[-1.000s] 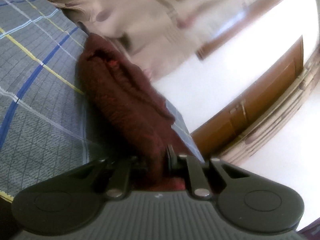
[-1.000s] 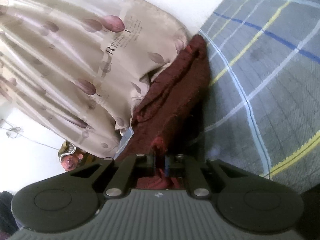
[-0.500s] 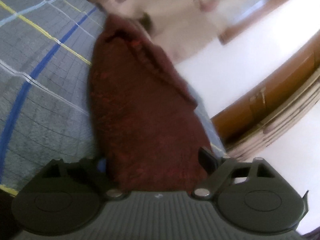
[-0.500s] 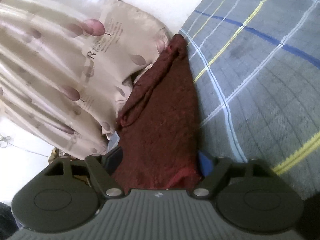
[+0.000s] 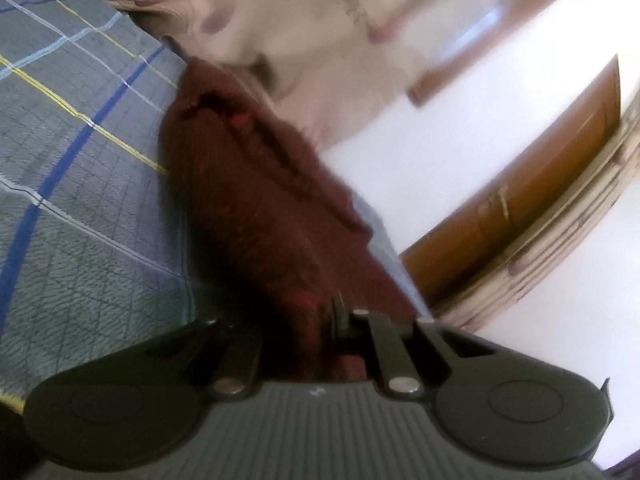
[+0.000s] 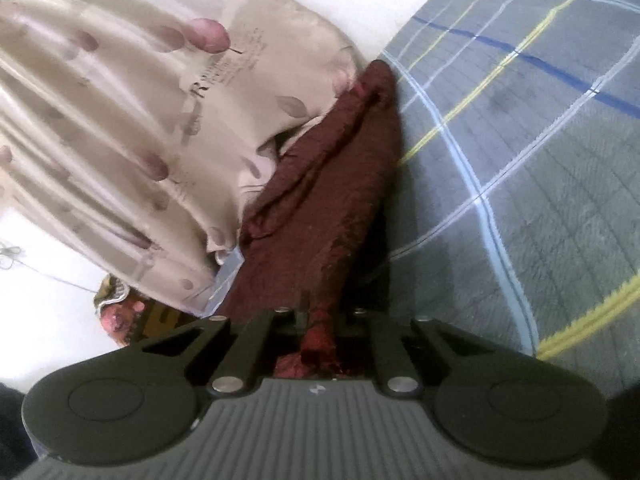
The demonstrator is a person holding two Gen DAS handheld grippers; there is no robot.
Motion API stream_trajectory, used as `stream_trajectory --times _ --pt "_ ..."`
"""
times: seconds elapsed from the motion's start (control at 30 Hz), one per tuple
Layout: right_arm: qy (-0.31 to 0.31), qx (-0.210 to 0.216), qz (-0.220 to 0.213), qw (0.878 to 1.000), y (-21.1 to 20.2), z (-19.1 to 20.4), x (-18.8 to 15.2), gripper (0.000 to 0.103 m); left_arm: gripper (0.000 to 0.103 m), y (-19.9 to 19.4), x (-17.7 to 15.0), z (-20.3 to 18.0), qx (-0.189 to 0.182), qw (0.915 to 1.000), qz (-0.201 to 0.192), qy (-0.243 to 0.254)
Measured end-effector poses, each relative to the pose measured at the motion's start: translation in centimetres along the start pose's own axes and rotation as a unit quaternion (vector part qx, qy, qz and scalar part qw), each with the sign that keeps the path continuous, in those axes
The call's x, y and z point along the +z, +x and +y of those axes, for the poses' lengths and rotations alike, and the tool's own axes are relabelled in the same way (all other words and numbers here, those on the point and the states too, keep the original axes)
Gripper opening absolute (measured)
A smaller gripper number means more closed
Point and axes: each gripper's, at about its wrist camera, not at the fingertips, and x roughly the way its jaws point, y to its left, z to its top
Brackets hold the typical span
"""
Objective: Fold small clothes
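Observation:
A dark red knitted garment (image 5: 256,200) lies stretched along the edge of a grey checked bedsheet (image 5: 80,160). My left gripper (image 5: 320,320) is shut on its near end; cloth bunches between the closed jaws. In the right wrist view the same garment (image 6: 340,184) runs away from my right gripper (image 6: 320,320), which is shut on its other end, red cloth pinched between the jaws. The garment hangs taut between both grippers, slightly lifted off the sheet (image 6: 520,160).
A beige curtain with leaf print (image 6: 140,120) hangs close beside the bed edge, also in the left wrist view (image 5: 300,20). A wooden door frame (image 5: 520,200) and white wall stand beyond. A patterned object (image 6: 120,308) lies on the floor.
Both grippers, shut on the garment a second ago, were open around it half a second ago. Now both have closed on it again, and the cloth is pulled into a narrow taut strip.

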Motion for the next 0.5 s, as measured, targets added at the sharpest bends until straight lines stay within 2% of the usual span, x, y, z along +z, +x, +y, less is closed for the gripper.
stream_trajectory --times 0.27,0.5 --pt "0.002 0.025 0.0 1.0 -1.8 2.2 -1.0 0.013 0.01 -2.7 -1.6 -1.6 -0.005 1.0 0.004 0.007" --pt "-0.004 0.036 0.01 0.999 -4.0 3.7 -1.3 0.013 0.011 -3.5 -0.7 -2.6 0.001 1.0 -0.003 0.006"
